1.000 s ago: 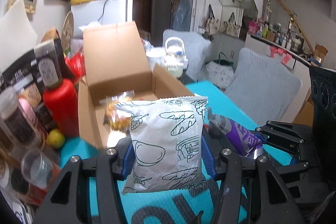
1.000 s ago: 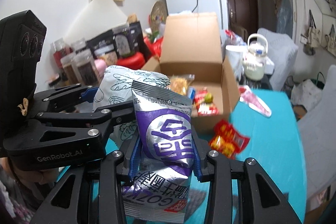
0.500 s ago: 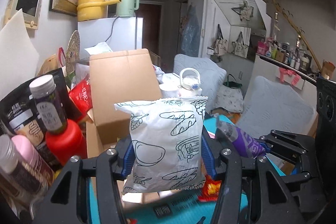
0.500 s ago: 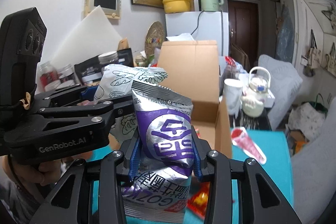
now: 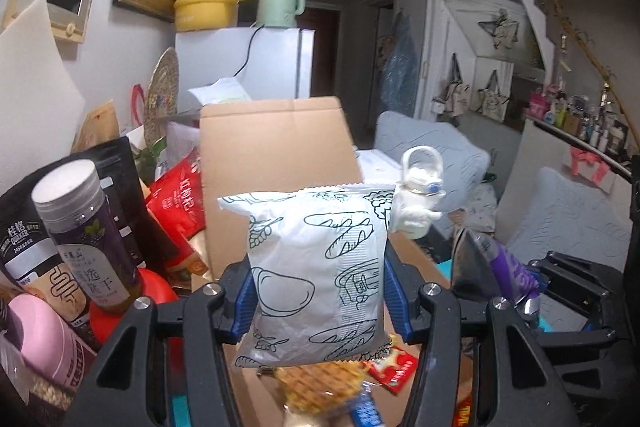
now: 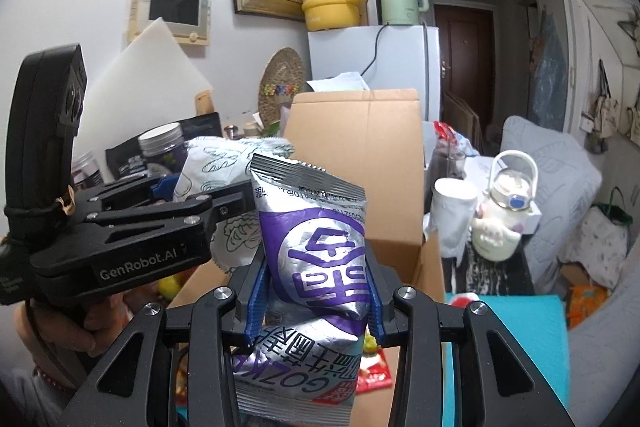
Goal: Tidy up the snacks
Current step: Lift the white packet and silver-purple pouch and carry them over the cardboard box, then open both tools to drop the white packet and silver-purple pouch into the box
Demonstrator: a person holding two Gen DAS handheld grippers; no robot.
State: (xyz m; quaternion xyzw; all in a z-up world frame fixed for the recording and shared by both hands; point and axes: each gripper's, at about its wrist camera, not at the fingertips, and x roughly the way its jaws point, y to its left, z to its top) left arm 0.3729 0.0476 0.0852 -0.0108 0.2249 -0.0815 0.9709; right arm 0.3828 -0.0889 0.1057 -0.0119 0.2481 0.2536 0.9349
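Observation:
My left gripper (image 5: 318, 297) is shut on a white snack bag printed with bread drawings (image 5: 316, 275) and holds it upright over the open cardboard box (image 5: 276, 155). My right gripper (image 6: 316, 303) is shut on a silver and purple snack bag (image 6: 316, 259), held just in front of the same box (image 6: 356, 147). The left gripper (image 6: 120, 227) and its white bag (image 6: 224, 171) show at the left of the right wrist view. Snack packets (image 5: 332, 395) lie inside the box under the white bag. The purple bag's edge (image 5: 504, 267) shows at the right.
Jars, a red bottle and dark pouches (image 5: 76, 235) crowd the left of the box. A white kettle-shaped bottle (image 6: 504, 211) and a cup (image 6: 452, 211) stand right of the box. The teal table (image 6: 516, 347) shows at lower right. A fridge (image 6: 380, 67) stands behind.
Both grippers have risen and moved forward over the box with their bags still gripped. The box interior now lies below the left gripper.

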